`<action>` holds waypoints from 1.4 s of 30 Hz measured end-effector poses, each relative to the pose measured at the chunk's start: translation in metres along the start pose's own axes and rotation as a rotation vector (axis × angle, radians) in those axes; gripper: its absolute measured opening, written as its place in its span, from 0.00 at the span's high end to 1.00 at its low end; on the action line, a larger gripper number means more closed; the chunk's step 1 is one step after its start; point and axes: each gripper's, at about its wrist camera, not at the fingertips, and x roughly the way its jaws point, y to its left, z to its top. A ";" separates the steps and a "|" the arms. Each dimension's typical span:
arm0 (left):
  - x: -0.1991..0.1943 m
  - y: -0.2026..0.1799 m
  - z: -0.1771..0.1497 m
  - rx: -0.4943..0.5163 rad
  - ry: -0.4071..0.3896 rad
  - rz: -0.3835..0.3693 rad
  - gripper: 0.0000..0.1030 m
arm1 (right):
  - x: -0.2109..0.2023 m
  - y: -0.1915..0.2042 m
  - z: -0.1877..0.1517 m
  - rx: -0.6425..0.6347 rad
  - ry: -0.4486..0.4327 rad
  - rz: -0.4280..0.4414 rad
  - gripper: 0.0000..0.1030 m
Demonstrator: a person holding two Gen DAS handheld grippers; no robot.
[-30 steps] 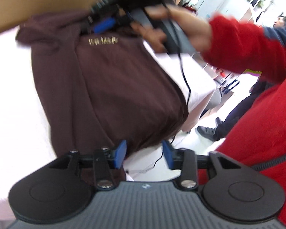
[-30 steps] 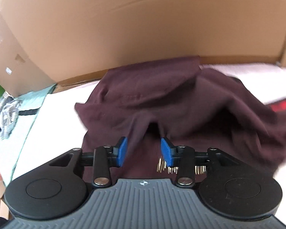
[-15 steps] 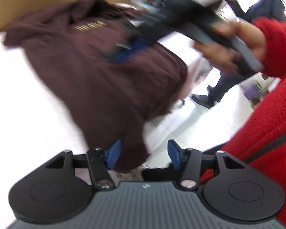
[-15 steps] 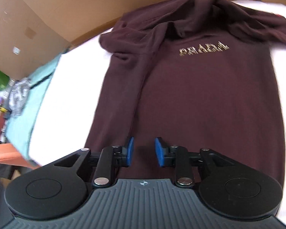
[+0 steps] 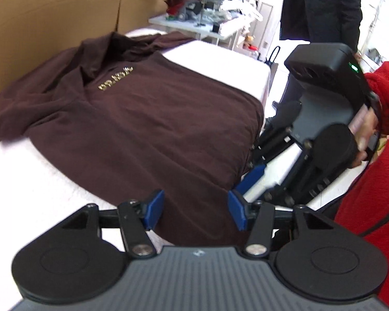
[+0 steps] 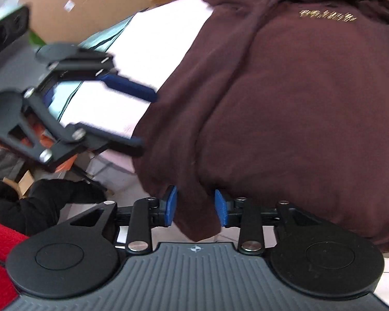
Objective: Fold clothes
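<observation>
Both tongs sit at the near hem of your brown hoodie [image 5: 147,119], spread collar-away along the white worktop [image 5: 220,59]: left tongs [image 5: 195,208] released above it, right tongs [image 6: 195,206] unclenched around hanging cloth.

Both tools [image 5: 195,213] now at hem [image 6: 198,223]

Your right gripper [image 6: 195,207] sits at the near hem of the brown sweatshirt [image 6: 285,103], a fold of cloth hanging between its blue pads [image 6: 171,204], which stand apart on either side of it. Your left gripper [image 6: 140,115] reaches in from the left, jaws apart, at the sweatshirt's left edge over the white table [image 6: 153,44].
</observation>
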 end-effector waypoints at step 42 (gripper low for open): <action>0.006 -0.056 -0.031 -0.016 -0.019 0.077 0.33 | -0.012 -0.014 0.094 0.099 -0.173 -0.096 0.98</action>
